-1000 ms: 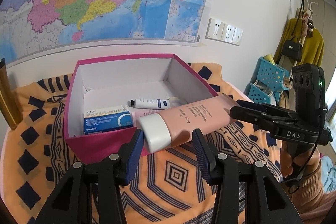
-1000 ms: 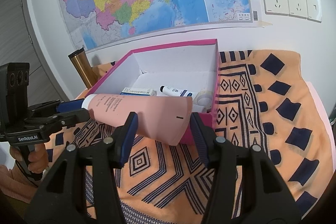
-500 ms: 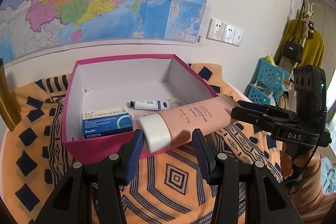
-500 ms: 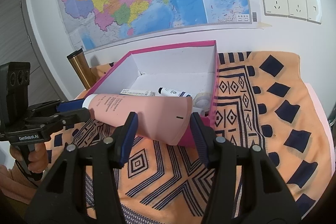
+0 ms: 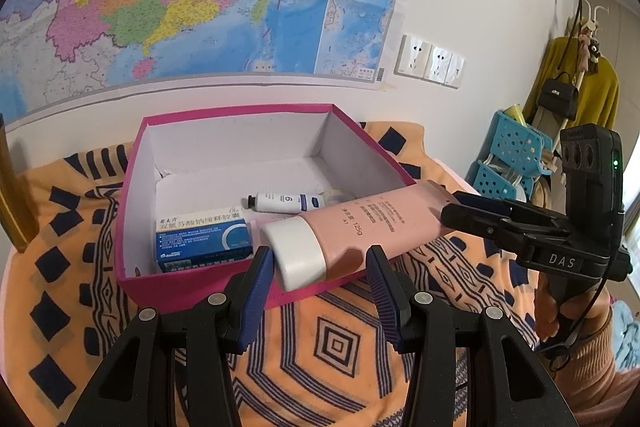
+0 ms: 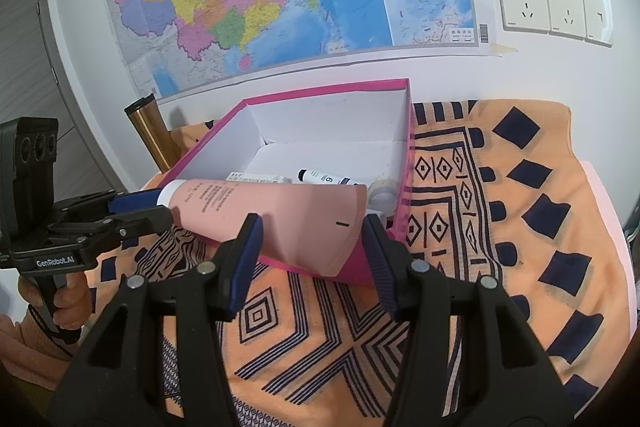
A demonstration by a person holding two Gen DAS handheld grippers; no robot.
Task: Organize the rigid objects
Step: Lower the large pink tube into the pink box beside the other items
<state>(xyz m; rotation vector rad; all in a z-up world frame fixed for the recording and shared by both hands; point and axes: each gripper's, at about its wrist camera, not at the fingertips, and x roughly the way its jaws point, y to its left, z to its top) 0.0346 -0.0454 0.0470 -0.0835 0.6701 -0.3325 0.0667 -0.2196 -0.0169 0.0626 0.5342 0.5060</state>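
Pink tube [image 5: 360,223] spans the pink box [image 5: 132,187] front rim at six o'clock. Left gripper [image 5: 318,269] pinches its white cap, right gripper [image 6: 312,239] its crimped tail. Uneven release could tip it onto the blue carton [image 5: 204,239] or outside.

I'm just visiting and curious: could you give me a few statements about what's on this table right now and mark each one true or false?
1. Both grippers hold the pink tube, the left gripper at its white cap, the right gripper at its flat end. True.
2. The pink tube lies flat on the floor of the box. False: it is held across the box's front edge.
3. A blue and white carton lies inside the box. True.
4. The box is green outside. False: it is pink.
5. A small white tube lies inside the box. True.
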